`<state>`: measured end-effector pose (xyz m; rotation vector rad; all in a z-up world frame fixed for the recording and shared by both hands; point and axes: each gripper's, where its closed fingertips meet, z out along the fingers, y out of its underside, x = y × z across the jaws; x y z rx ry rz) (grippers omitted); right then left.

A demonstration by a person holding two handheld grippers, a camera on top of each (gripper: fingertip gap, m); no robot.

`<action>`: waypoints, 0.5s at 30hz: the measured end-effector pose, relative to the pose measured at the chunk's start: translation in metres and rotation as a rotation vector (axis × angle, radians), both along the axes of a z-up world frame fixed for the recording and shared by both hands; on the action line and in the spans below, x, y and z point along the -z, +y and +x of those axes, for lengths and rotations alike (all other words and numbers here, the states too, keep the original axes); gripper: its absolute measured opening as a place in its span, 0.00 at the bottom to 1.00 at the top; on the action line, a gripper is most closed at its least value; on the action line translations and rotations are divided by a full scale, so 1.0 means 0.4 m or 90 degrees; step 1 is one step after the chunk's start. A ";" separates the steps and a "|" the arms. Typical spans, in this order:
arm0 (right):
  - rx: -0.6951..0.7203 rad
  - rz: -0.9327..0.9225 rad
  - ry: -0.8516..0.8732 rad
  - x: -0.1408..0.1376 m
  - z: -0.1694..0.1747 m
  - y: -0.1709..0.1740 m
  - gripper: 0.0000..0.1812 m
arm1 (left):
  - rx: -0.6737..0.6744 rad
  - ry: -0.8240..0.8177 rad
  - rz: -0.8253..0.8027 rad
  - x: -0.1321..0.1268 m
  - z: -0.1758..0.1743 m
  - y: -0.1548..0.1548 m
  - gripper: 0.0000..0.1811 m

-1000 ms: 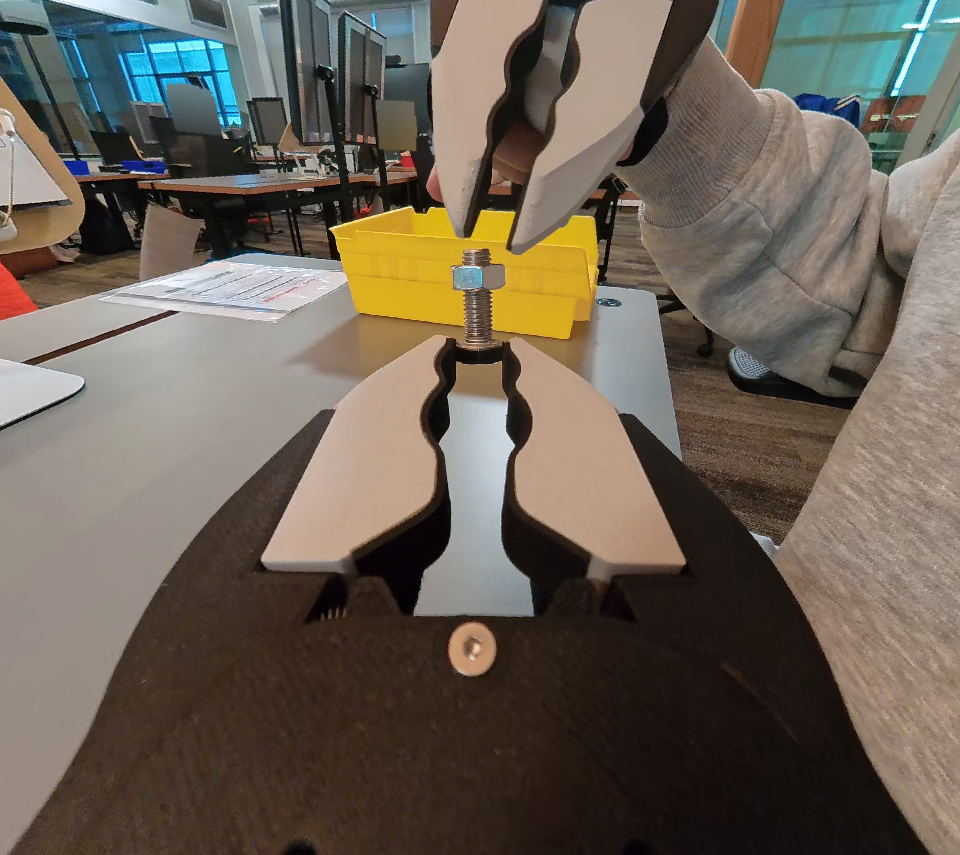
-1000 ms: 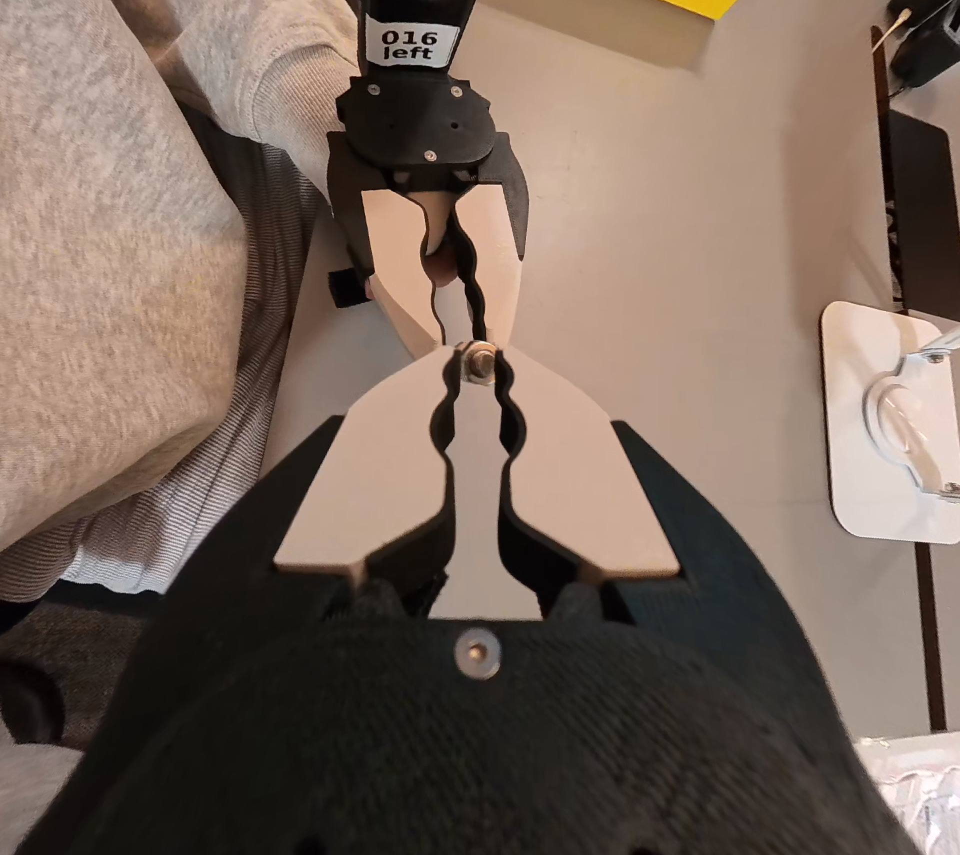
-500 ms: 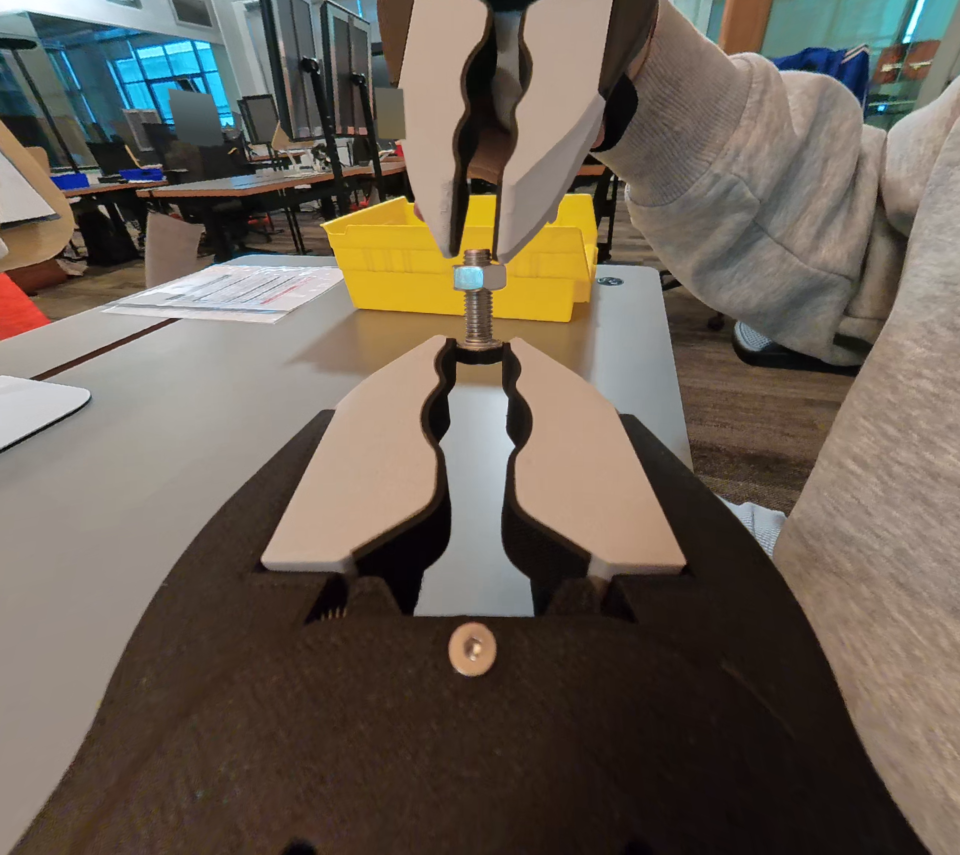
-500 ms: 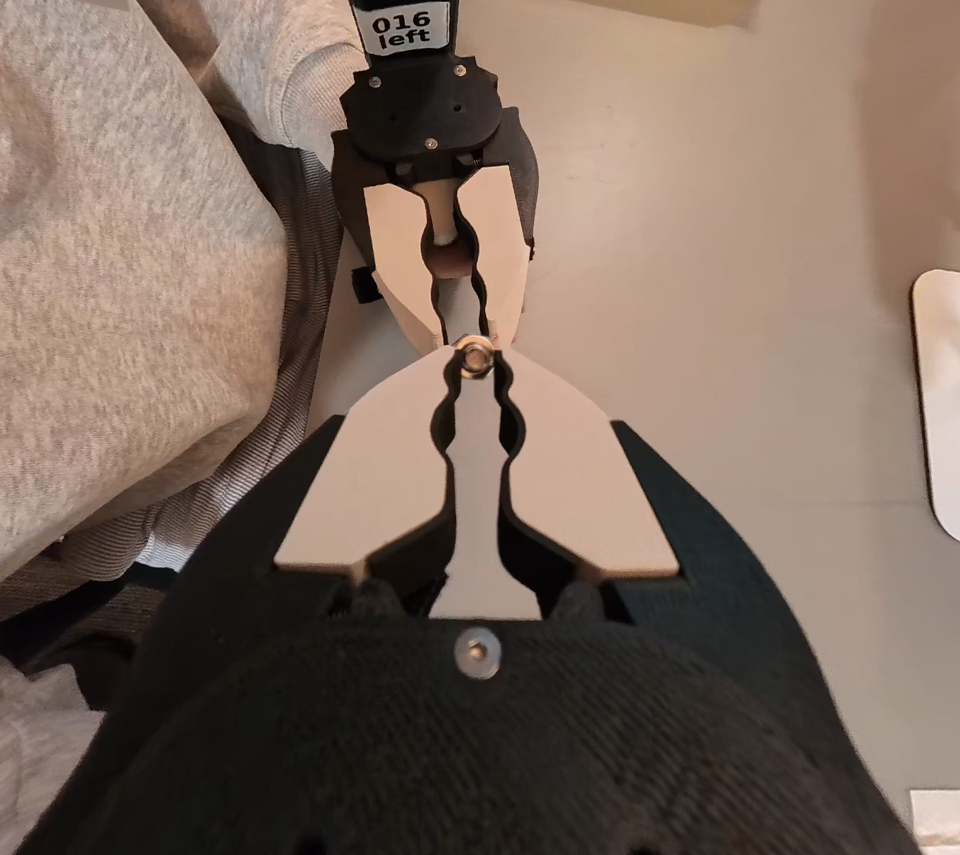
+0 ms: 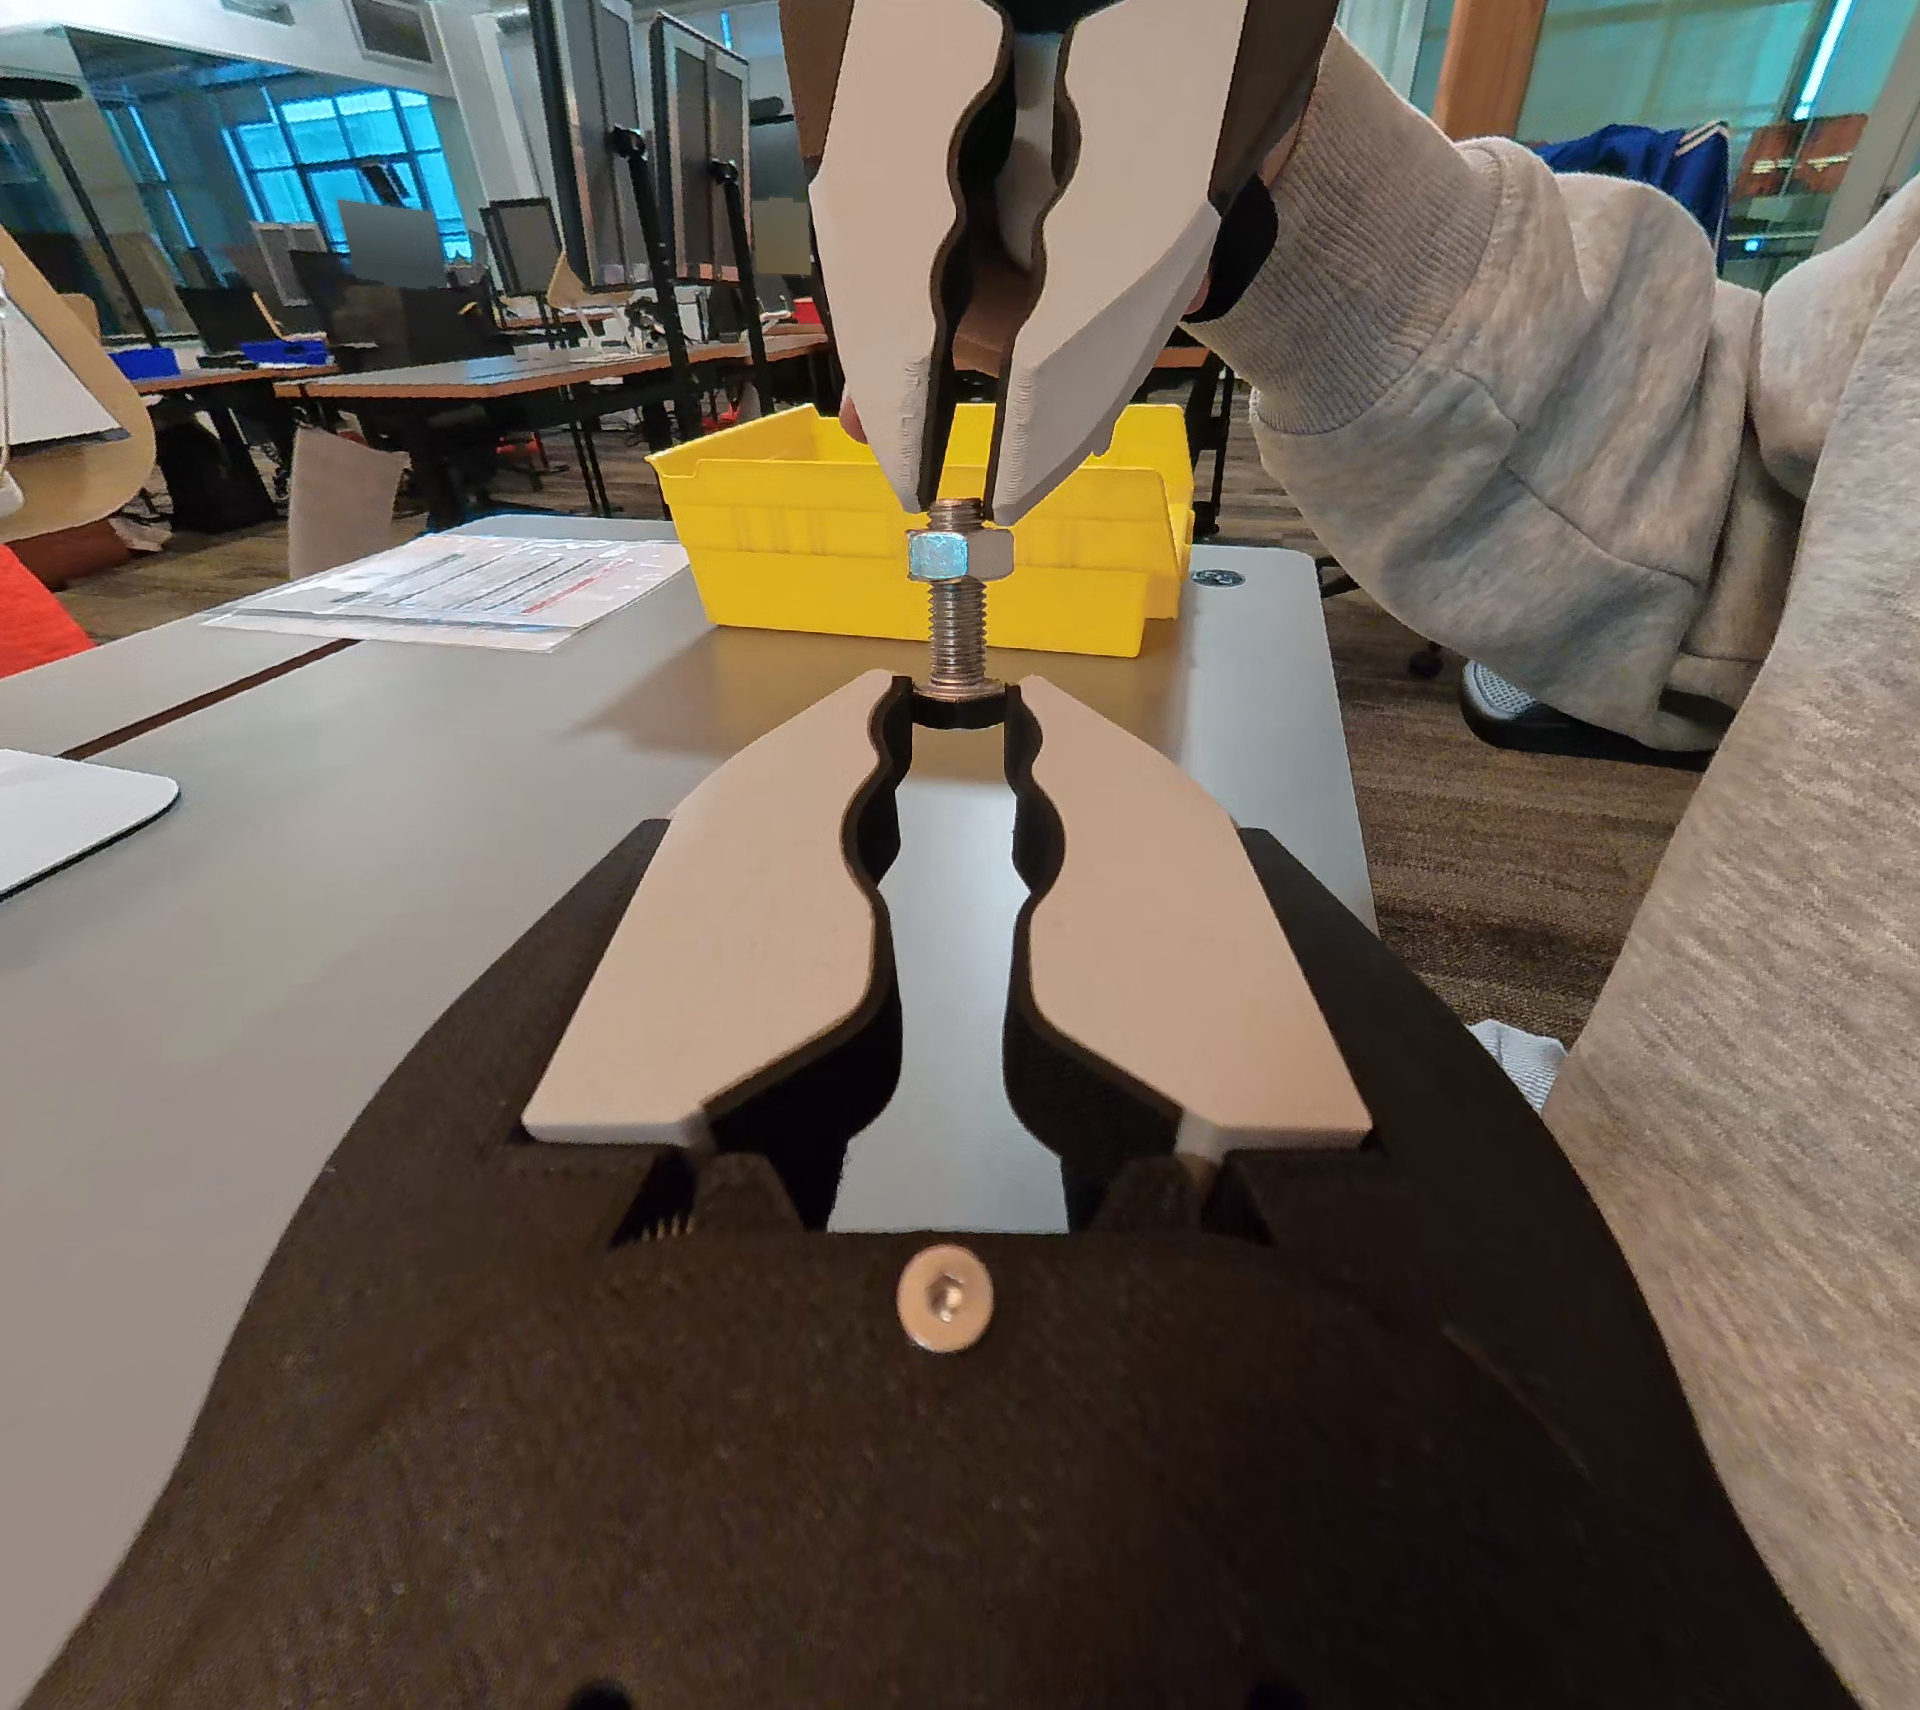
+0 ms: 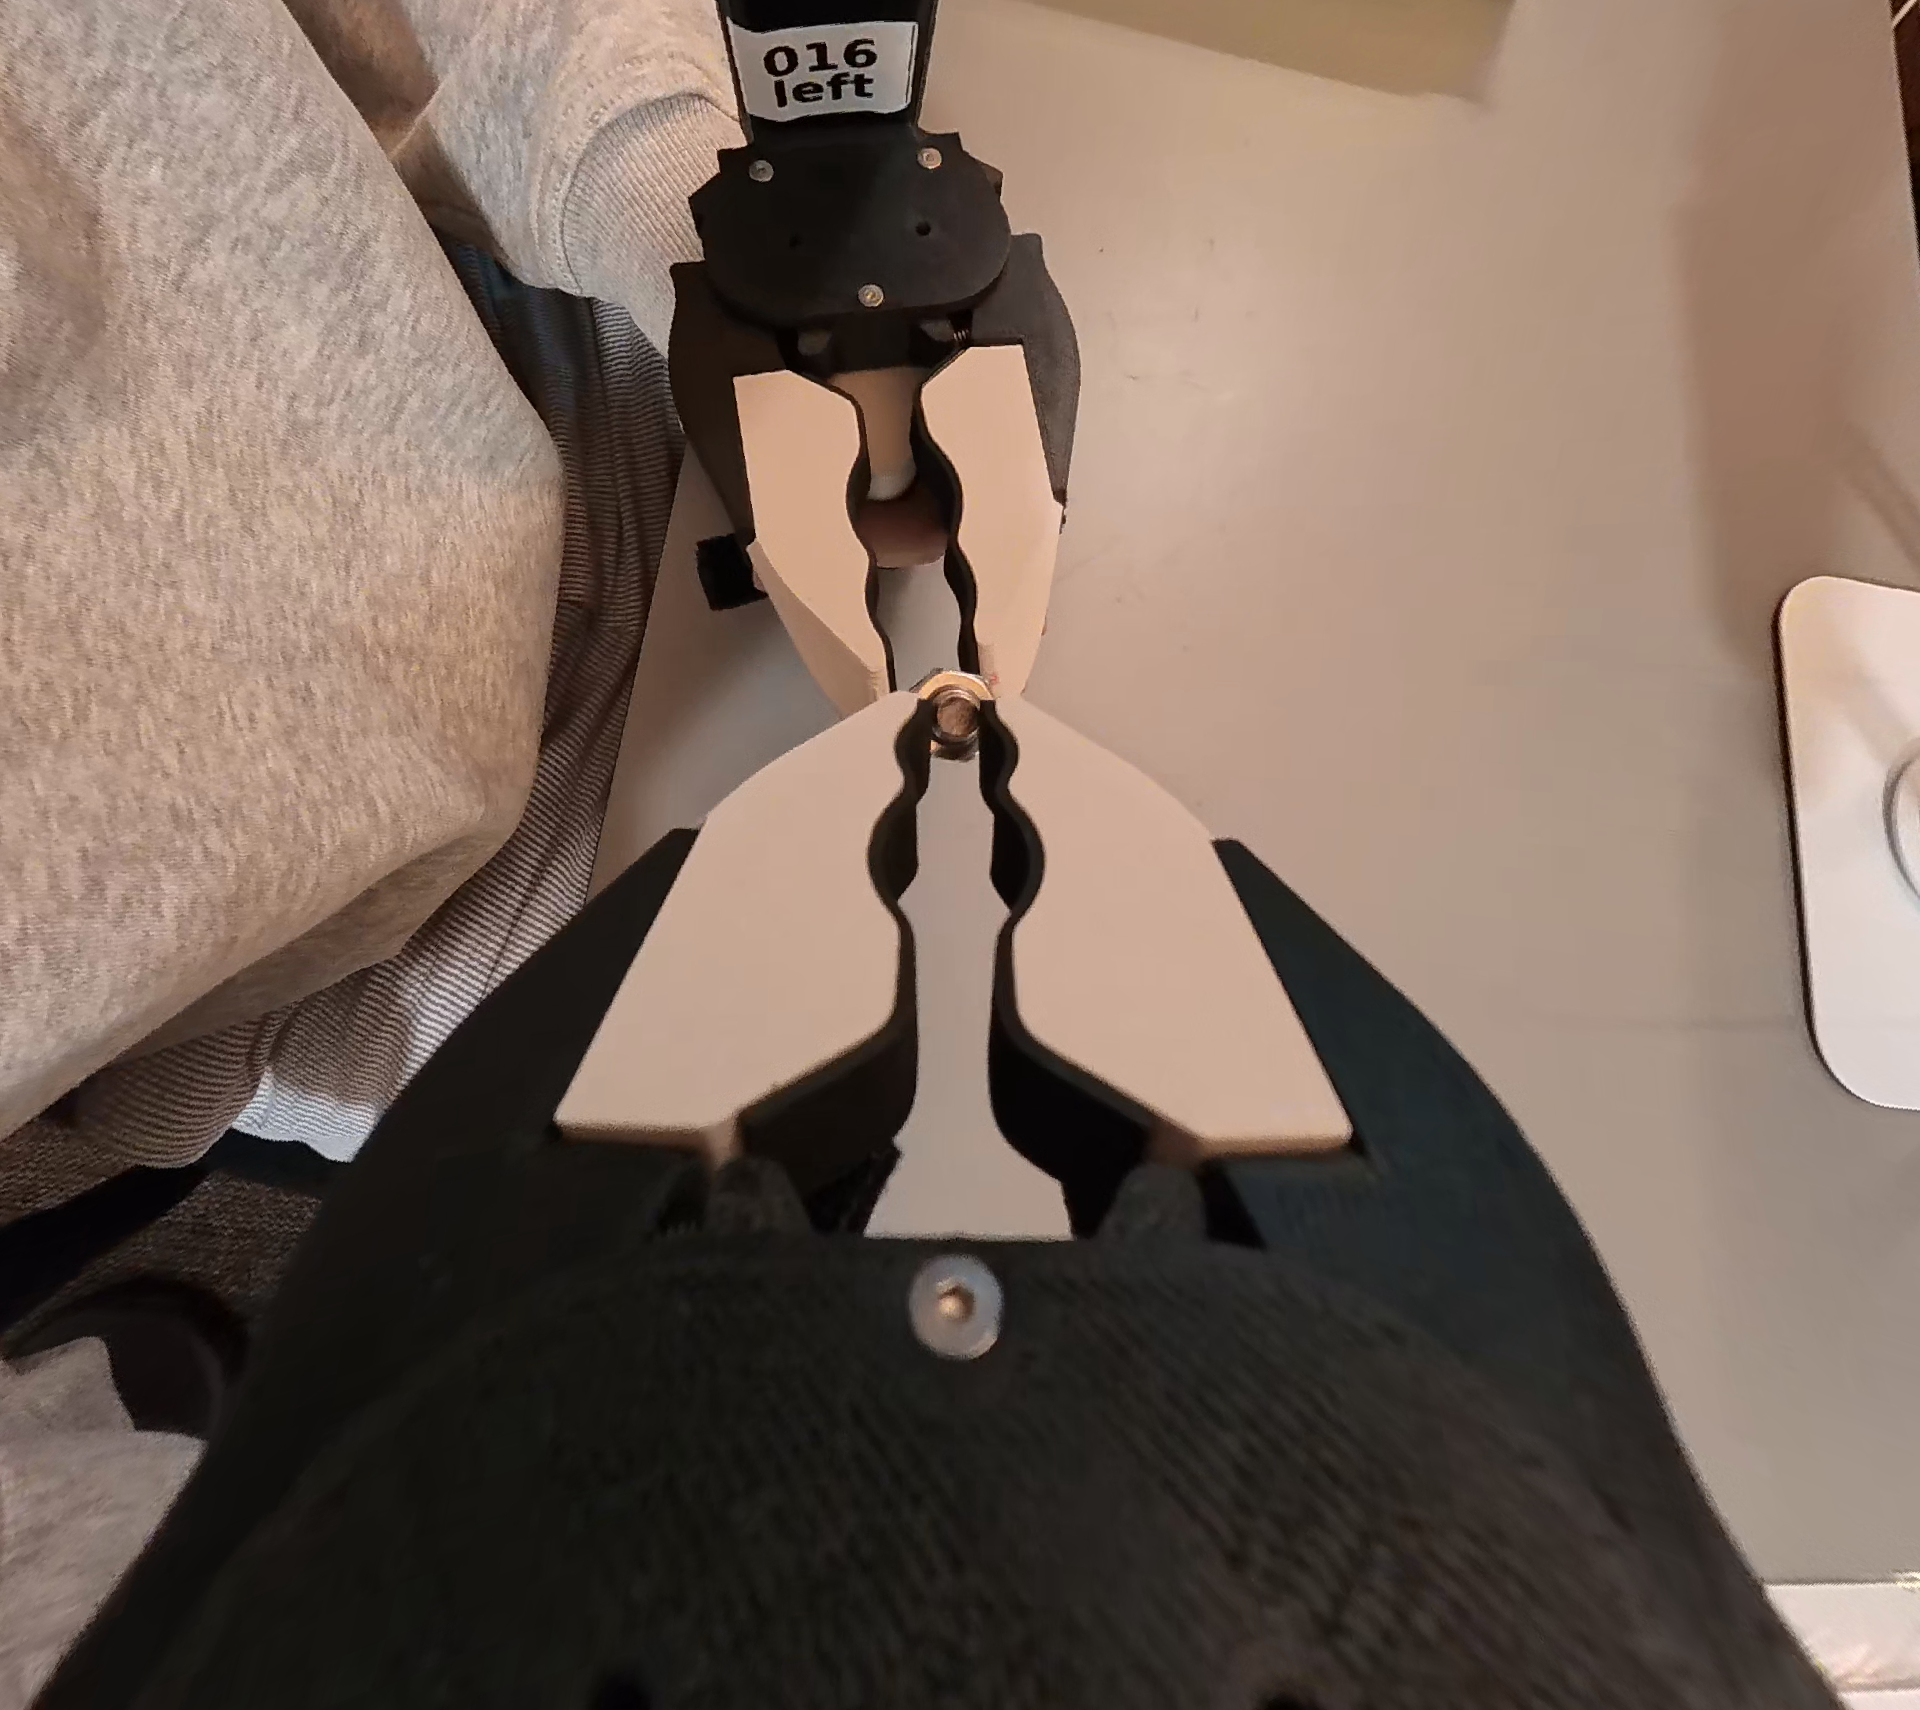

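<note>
Left gripper (image 5: pixel 958 699), at centre of left wrist view: almost closed, only 1 narrow gap, fingertips clamped on dark head of bolt (image 5: pixel 956 632). Bolt upright, thread pointing to top of frame, just beyond those tips. Bluish nut (image 5: pixel 958 557) sitting on thread close to its upper end, well above left tips.

Right gripper (image 5: pixel 958 502), coming down from upper centre of frame: also almost closed, 2 white fingers narrowing to the bolt's top end, just above the nut. Tips on either side of thread end, but real pinch or only light contact: cannot tell. In right wrist view, same bolt end seen head-on, inside first notch between the tips, centre of frame.

Possible trouble, as a judgement:
- Bolt held only by small head, so any sideways push from above could tilt it or make it slip out of left tips.
- Smooth metal thread between right tips, so easy sliding.
- Nut near thread end, so maybe able to come loose and drop on grey table (image 5: pixel 416 829).

Farther out: yellow bin (image 5: pixel 831 559) behind bolt, printed sheet (image 5: pixel 468 585) at middle left, white pad (image 5: pixel 62 808) at left edge, grey sleeve (image 5: pixel 1507 413) at right.
</note>
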<state>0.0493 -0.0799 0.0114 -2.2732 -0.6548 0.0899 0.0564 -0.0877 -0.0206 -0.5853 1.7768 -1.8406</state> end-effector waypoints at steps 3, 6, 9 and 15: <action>0.000 -0.002 0.000 0.000 0.000 -0.001 0.05 | 0.001 0.000 -0.001 -0.001 0.000 -0.001 0.11; 0.000 0.001 -0.006 -0.003 0.000 0.000 0.05 | -0.001 -0.001 -0.004 -0.003 0.001 0.000 0.11; 0.000 0.004 -0.015 -0.005 0.001 0.002 0.05 | -0.001 0.001 -0.010 -0.005 0.001 0.002 0.11; 0.007 0.004 -0.025 -0.007 0.004 0.008 0.04 | 0.001 0.008 -0.019 -0.007 0.001 0.004 0.11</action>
